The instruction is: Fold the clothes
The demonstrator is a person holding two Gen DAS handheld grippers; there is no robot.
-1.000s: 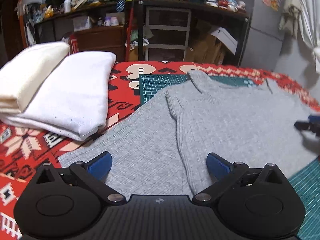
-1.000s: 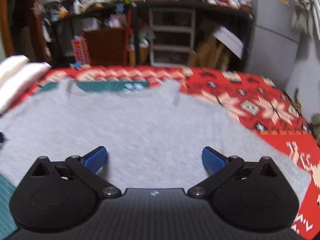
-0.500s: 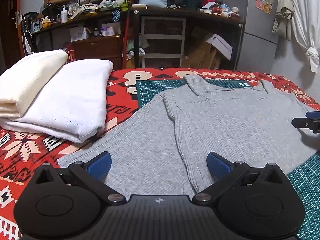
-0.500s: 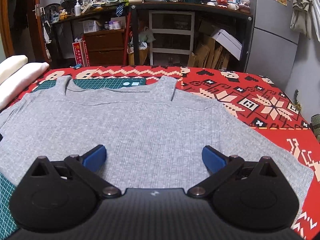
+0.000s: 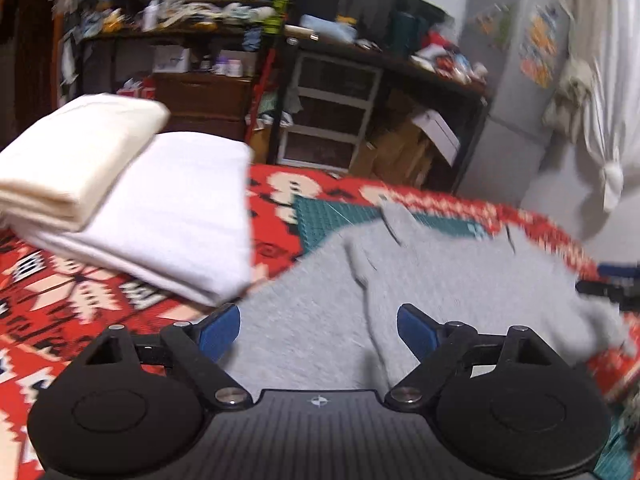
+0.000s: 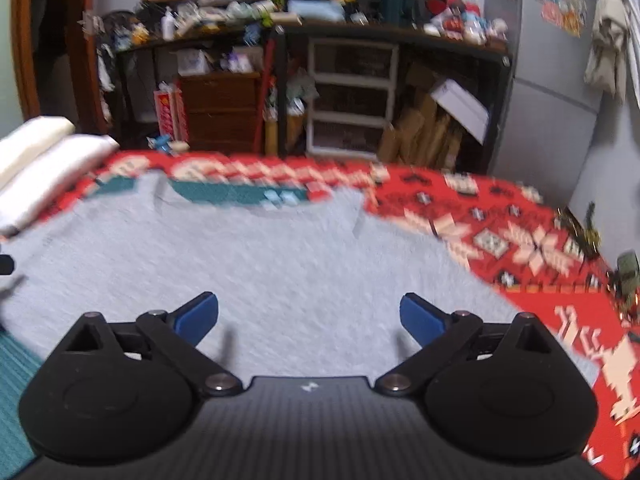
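A grey ribbed sweater [image 5: 460,280] lies flat on the bed, neck away from me, one sleeve folded in along a ridge [image 5: 360,272]. My left gripper [image 5: 318,328] hovers over the sweater's near left part. Its jaws are closing, its blue pads [image 5: 220,326] press on nothing, and the cloth lies below them. My right gripper [image 6: 310,318] stands open above the sweater's [image 6: 280,264] near right part, with nothing between its fingers. Each gripper shows at the edge of the other's view: the right gripper [image 5: 616,280] and the left gripper [image 6: 6,264].
A stack of folded white and cream clothes [image 5: 132,208] sits at the left on the red patterned blanket [image 6: 520,240]. A green cutting mat [image 5: 332,216] shows under the sweater's neck. Cluttered shelves and drawers [image 6: 352,92] stand beyond the bed.
The left gripper's jaws have narrowed, and its view has rolled and shifted toward the folded stack. Both views have blurred from motion. The right gripper has lifted slightly and stays open.
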